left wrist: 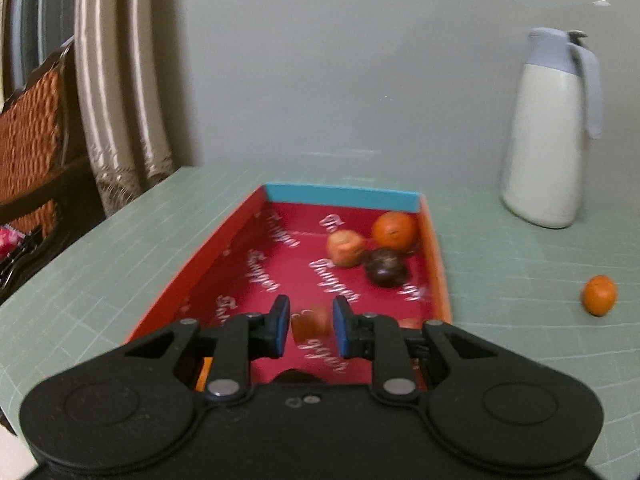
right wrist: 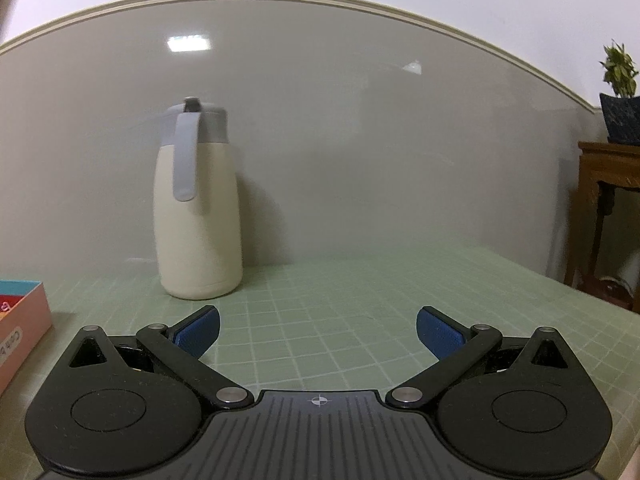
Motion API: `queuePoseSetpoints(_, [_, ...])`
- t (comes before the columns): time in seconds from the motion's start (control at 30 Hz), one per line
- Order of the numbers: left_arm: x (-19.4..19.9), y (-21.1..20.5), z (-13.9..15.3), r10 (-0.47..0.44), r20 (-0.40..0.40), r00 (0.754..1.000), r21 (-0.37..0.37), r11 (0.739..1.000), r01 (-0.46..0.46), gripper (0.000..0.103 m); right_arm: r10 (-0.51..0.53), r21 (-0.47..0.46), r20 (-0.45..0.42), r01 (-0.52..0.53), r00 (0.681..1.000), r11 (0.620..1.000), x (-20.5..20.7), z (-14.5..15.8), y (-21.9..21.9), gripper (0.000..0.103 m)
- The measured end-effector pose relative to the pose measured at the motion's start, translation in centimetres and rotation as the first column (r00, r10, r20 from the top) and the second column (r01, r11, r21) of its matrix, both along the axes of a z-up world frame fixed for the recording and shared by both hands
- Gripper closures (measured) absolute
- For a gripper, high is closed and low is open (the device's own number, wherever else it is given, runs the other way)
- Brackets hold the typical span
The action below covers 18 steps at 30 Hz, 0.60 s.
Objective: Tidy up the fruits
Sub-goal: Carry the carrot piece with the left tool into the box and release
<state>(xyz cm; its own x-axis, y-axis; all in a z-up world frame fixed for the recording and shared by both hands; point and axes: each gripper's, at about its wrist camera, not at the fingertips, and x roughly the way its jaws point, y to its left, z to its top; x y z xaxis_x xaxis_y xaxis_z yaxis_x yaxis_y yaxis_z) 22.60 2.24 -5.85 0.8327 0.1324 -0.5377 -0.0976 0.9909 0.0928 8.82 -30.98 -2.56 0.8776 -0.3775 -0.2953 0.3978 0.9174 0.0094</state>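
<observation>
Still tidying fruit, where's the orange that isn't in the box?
In the left wrist view, the loose orange sits on the green mat, right of the red box, below the jug.

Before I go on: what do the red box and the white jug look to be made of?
The red box: probably printed cardboard, matte; thin flat walls, sharp folded corners, white lettering on the floor. The white jug: looks like a hard shell, plastic or coated metal, I cannot tell which; smooth cream body with a faint sheen, and a grey lid and handle that look like moulded plastic.
</observation>
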Motion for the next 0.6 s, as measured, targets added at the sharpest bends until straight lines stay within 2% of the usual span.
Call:
queuePoseSetpoints(0.03, [-0.1,0.4,-0.2,0.008,-0.006,1.0,-0.002,1.0,-0.008,0.085,0.005,0.0,0.0,-0.005,1.0,1.0,0.1,0.0,0.2,0.0])
queuePoseSetpoints(0.07, [0.0,0.6,-0.2,0.016,-0.012,1.0,-0.005,1.0,-0.016,0.078,0.012,0.002,-0.002,-0.012,1.0,1.0,0.2,0.0,0.3,0.0])
queuePoseSetpoints(0.17, [-0.4,1.3,-0.1,0.028,-0.017,0.999,-0.023,0.999,-0.028,0.073,0.03,0.005,-0.003,-0.03,1.0,1.0,0.6,-0.1,0.7,0.0])
queuePoseSetpoints(0.23, [-0.9,1.8,0.0,0.038,-0.013,0.999,-0.039,0.999,-0.039,0.063,0.042,0.006,-0.009,-0.042,0.999,0.999,1.0,-0.1,1.2,0.0])
queuePoseSetpoints(0.3, [-1.5,2.3,0.3,0.064,0.006,0.998,-0.054,0.997,-0.063,0.035,0.054,0.007,-0.013,-0.054,0.998,0.999,1.3,-0.1,1.6,0.0])
queuePoseSetpoints(0.33, [-1.6,2.6,0.5,0.076,0.02,0.997,-0.056,0.996,-0.074,0.03,0.059,0.006,-0.014,-0.059,0.998,0.998,1.5,-0.1,1.7,0.0])
queuePoseSetpoints(0.5, [-2.9,3.7,1.8,0.102,0.049,0.994,-0.084,0.992,-0.098,0.017,0.079,0.009,-0.017,-0.079,0.997,0.997,2.0,-0.3,2.3,0.0])
queuePoseSetpoints(0.6, [-4.5,4.4,2.4,0.138,0.084,0.987,-0.073,0.989,-0.132,0.009,0.093,0.013,-0.023,-0.092,0.995,0.996,2.3,-0.4,2.8,0.0])
